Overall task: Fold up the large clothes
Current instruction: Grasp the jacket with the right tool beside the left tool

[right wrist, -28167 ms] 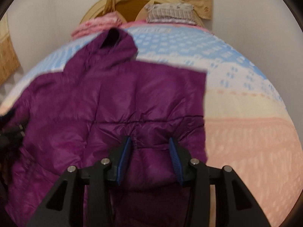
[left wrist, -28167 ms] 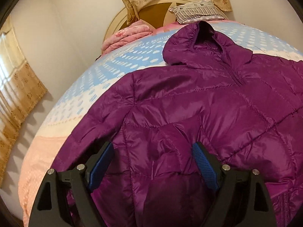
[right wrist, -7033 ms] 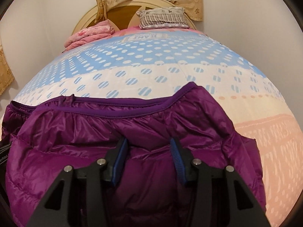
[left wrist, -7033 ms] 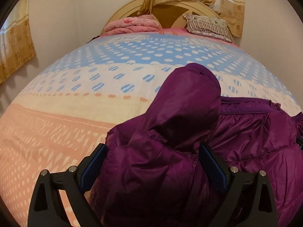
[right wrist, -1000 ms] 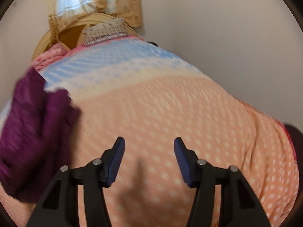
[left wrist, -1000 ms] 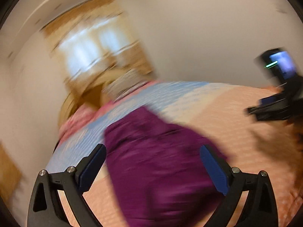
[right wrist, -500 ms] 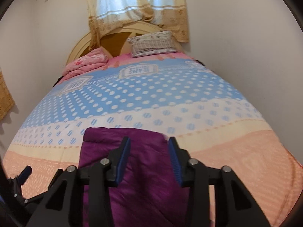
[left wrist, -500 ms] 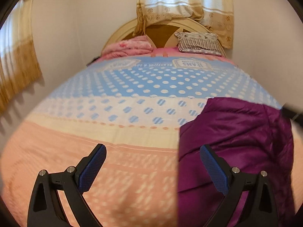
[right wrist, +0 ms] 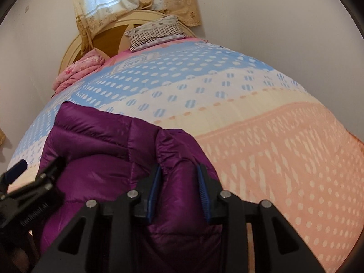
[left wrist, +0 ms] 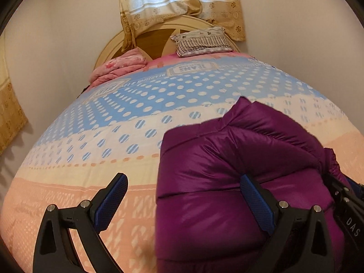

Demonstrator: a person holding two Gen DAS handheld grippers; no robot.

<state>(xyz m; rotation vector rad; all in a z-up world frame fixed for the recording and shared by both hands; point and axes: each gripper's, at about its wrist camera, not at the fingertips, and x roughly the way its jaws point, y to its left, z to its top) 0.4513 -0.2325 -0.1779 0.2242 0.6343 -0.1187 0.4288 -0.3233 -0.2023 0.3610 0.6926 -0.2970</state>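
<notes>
Folded purple puffer jacket (left wrist: pixel 238 182) sits lower right of the left-wrist frame, on the bed (left wrist: pixel 113 136). Your right hand-held gripper (right wrist: pixel 179 182) has just been closing and now pinches a puffy fold at the jacket's right edge. Left hand-held gripper (left wrist: pixel 184 195) is wide open, straddling the left edge, one pad (left wrist: pixel 254 202) against fabric. Expect light, soft, springy, slick shell: grab deep at a quilted seam or thick folded edge, not the loose surface

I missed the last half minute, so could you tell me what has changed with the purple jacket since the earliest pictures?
The shiny purple puffer jacket, then spread flat with hood out, is now a compact folded bundle. The right gripper, whose jaws have just been closing, now pinches its edge; the left gripper is open beside it. Spotted bedspread and striped pillow unchanged.
</notes>
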